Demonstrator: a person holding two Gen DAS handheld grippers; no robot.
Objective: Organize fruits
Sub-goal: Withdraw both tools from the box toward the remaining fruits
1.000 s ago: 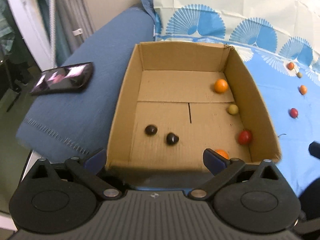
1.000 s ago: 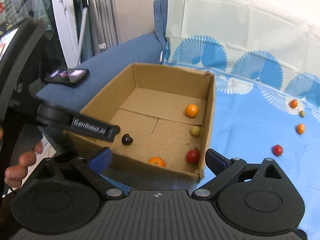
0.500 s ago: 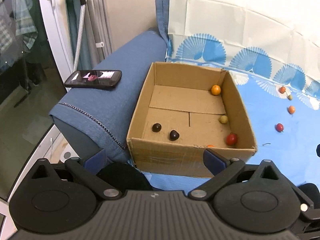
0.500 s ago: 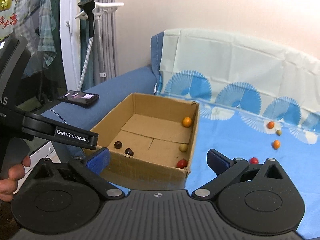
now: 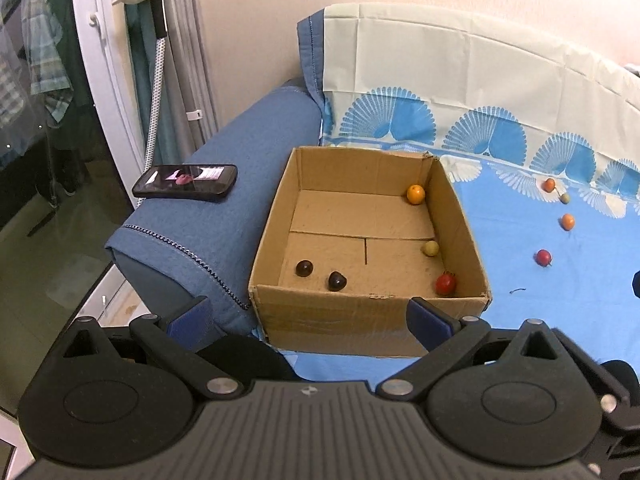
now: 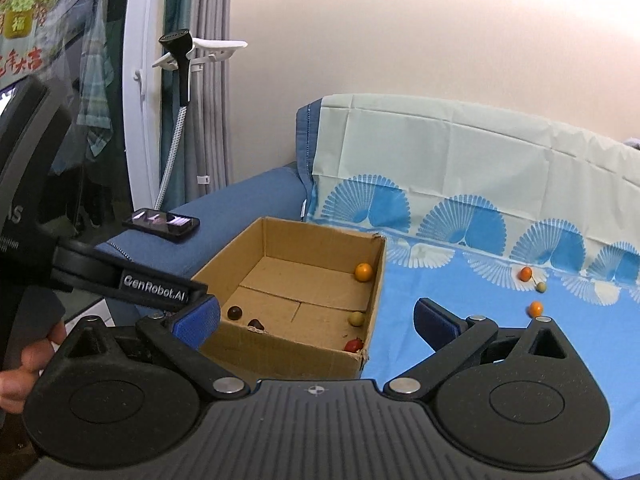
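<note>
Five small fruits lie in the cardboard box (image 5: pixel 368 320) in the left wrist view, two dark ones (image 5: pixel 304 268), one orange, one yellowish and one red, while four more, two orange (image 5: pixel 567 221), one red and one pale, sit on the blue fan-print sheet (image 5: pixel 520 320) to its right, and the left gripper (image 5: pixel 308 314) hangs wide and empty before the box. From the right wrist, the same counts show, a phone (image 6: pixel 161 222) rests on the blue sofa arm (image 6: pixel 224 216) by a glass door, and the right gripper (image 6: pixel 318 316) gapes wide, holding nothing.
</note>
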